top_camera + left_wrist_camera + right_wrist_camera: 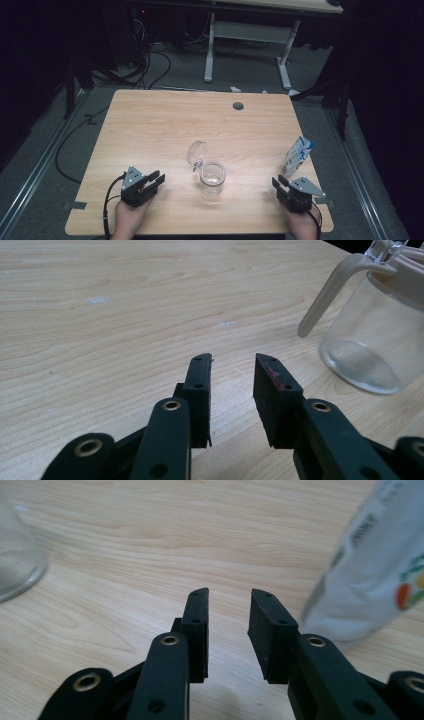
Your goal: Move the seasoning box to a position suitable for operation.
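With both sets of jaws parted and empty, the glass jar (212, 178) with its hinged lid (196, 152) open stands between the left gripper (156, 181) and right gripper (280, 184), whose sideways approach could, I judge, topple the snack pouch (298, 155) just beside it.

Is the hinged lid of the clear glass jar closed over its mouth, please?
No, the clear glass jar stands with its hinged lid flipped up and back, leaving the mouth open.
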A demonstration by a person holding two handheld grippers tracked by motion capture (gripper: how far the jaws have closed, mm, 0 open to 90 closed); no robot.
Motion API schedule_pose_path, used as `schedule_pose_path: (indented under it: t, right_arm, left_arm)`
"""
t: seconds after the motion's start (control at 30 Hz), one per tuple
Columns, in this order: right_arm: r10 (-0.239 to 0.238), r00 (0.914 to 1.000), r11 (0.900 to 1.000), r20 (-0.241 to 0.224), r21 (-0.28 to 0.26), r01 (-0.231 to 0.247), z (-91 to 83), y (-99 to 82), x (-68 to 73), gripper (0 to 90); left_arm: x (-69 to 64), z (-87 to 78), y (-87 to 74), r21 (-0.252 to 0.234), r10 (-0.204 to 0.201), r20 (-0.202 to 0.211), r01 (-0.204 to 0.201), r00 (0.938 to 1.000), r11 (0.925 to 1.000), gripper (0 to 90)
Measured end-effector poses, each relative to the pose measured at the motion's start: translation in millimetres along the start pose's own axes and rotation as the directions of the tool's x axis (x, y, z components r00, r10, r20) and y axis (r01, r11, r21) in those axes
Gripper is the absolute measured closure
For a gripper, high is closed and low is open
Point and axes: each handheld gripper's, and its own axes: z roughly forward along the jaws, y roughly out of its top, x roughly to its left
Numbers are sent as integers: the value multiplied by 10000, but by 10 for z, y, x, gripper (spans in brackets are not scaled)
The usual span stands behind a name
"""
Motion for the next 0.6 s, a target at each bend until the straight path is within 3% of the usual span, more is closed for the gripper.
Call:
schedule_pose_path:
  t: [0.4, 0.6]
  right_arm:
    - [317, 9968, 9990, 729, -340, -292, -165, 30, -150, 647]
    - [597, 9923, 9970, 1083, -551, -540, -187, 59, -196, 557]
  left_arm:
    - [-33, -7, 8, -53, 160, 6, -160, 9999, 9999, 657]
    - [-41, -23, 13, -110, 190, -18, -190, 9998, 9998, 647]
